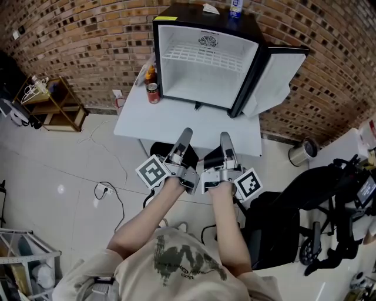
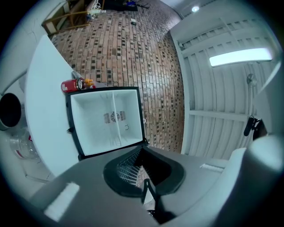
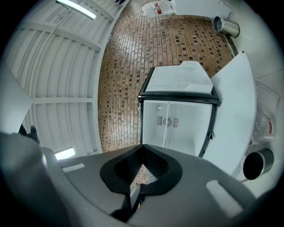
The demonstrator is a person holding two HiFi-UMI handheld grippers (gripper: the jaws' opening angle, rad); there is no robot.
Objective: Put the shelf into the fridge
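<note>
White wire is what we look for first: the shelf (image 1: 202, 57) lies flat in the upper part of the fridge (image 1: 200, 91), its long axis running left to right across the cavity, and it appears seated level against both side walls; we judge the task's main step done, though we cannot tell from here whether the back edge sits fully home.

The fridge stands on the white table (image 1: 158, 120) with its door (image 1: 276, 76) swung open to the right; a red can (image 1: 153, 93) stands just beside its left front corner, and a bottle (image 1: 235, 7) stands on its roof.

Both grippers are held low, near the table's front edge and well apart from the shelf, side by side and pointing at the open cavity. The left gripper (image 2: 141, 148) has its 2 jaws pressed together with nothing between them; the right gripper (image 3: 142, 146) is the same, jaws together and empty.

The shelf lies straight ahead of and above the fingertips; neither gripper is clearly nearer, since the cavity sits about midway between the 2. If a final nudge were wanted, we would push along the short axis, front to back; the right gripper is the one on the door side, so it looks best placed for the door.
</note>
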